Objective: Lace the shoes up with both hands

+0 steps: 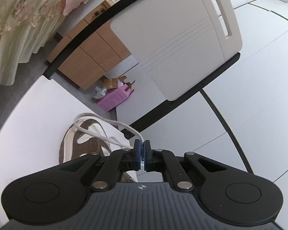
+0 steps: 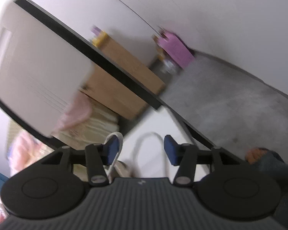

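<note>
The left claw [image 1: 142,149] is pinched tight on a white shoelace [image 1: 113,123], its blue pads [image 1: 137,153] pressed together with the woven end of the lace caught between the tips. From that pinch the lace runs away in a long loop back to the shoe [image 1: 82,143], a brown and white sneaker lying on the white table [image 1: 28,115], just to the left of the claw and partly hidden under its black arms. A second strand of lace crosses the shoe's upper beside the first.

Beyond the shoe, past the table's edge, a cream chair back [image 1: 174,38] with a slot handle stands on a black frame. Farther behind the shoe, on the grey floor, sit a pink box [image 1: 113,97] and a wooden cabinet [image 1: 92,55], with a flowered bedcover [image 1: 15,28] off to the left of it.

The right wrist view is blurred. The right claw [image 2: 142,149] stands wide apart, gripping nothing. One loop of lace [image 2: 115,138] hangs around its left pad [image 2: 113,149], and another pale loop [image 2: 149,136] lies on the table between the pads.
</note>
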`<action>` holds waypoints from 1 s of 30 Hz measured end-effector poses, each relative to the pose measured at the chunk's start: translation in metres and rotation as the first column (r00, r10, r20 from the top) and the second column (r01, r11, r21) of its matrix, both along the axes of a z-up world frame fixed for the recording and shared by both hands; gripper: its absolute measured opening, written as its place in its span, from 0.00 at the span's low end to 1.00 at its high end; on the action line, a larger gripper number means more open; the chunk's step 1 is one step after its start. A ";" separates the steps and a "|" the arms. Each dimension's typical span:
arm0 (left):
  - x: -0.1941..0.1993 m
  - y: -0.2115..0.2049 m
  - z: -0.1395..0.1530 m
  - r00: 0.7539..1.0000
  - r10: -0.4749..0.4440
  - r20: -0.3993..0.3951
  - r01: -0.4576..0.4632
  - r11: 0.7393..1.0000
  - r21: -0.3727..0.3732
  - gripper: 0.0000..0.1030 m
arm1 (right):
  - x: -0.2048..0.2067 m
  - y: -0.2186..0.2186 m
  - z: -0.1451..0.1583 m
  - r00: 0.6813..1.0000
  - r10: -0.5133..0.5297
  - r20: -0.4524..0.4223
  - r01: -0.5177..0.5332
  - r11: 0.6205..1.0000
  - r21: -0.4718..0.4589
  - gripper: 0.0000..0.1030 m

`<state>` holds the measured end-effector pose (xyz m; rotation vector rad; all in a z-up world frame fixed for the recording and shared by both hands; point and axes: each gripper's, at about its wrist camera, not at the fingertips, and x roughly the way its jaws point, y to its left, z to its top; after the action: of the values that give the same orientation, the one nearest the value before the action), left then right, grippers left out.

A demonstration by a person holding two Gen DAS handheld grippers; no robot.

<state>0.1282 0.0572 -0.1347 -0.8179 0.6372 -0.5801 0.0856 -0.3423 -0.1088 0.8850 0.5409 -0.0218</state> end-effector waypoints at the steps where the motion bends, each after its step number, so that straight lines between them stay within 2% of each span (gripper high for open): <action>1: -0.001 -0.001 0.001 1.000 -0.003 0.004 0.003 1.000 0.000 0.03 | -0.004 -0.001 0.004 1.000 -0.009 0.016 0.009 1.000 -0.003 0.54; 3: -0.001 -0.001 0.002 1.000 -0.010 0.008 0.010 1.000 -0.007 0.03 | -0.011 -0.008 0.007 0.999 -0.039 0.016 0.039 0.999 0.020 0.56; 7: -0.003 -0.003 0.006 0.999 -0.020 0.027 0.020 1.000 0.011 0.03 | -0.023 -0.027 0.002 0.991 -0.130 0.001 0.129 0.983 0.133 0.56; 10: -0.004 -0.008 0.010 0.998 -0.043 0.050 0.041 0.998 0.043 0.03 | -0.025 -0.024 0.009 0.994 -0.109 -0.001 0.108 0.986 0.127 0.56; 12: -0.005 -0.015 0.013 0.995 -0.070 0.073 0.064 0.995 0.079 0.03 | -0.020 -0.014 0.015 1.000 -0.012 -0.002 0.012 0.989 0.149 0.56; 14: -0.008 -0.024 0.016 0.989 -0.105 0.100 0.091 0.987 0.130 0.03 | -0.011 -0.001 0.020 0.993 0.118 0.007 -0.117 0.973 0.197 0.55; 18: -0.020 -0.045 0.024 0.965 -0.195 0.172 0.144 0.952 0.272 0.03 | 0.007 0.027 0.030 0.938 0.345 0.029 -0.340 0.904 0.259 0.55; 21: -0.030 -0.061 0.026 0.939 -0.269 0.213 0.178 0.912 0.369 0.03 | 0.019 0.044 0.035 0.896 0.443 -0.002 -0.428 0.866 0.259 0.55; 23: -0.035 -0.069 0.026 0.924 -0.309 0.225 0.196 0.888 0.415 0.03 | 0.024 0.050 0.035 0.877 0.480 -0.036 -0.459 0.856 0.240 0.51; 26: -0.040 -0.076 0.025 0.910 -0.342 0.234 0.210 0.867 0.451 0.03 | 0.024 0.055 0.036 0.853 0.516 -0.075 -0.494 0.845 0.204 0.21; 27: -0.041 -0.078 0.025 0.907 -0.351 0.233 0.216 0.862 0.459 0.03 | 0.023 0.058 0.034 0.848 0.523 -0.082 -0.501 0.843 0.195 0.06; 30: -0.043 -0.079 0.024 0.906 -0.352 0.237 0.206 0.853 0.479 0.03 | 0.016 0.054 0.031 0.858 0.510 -0.062 -0.493 0.851 0.181 0.05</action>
<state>0.0855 -0.0222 -0.1112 -0.1865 0.5644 -0.7800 0.1014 -0.2885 -0.0775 0.8768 0.8746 0.4617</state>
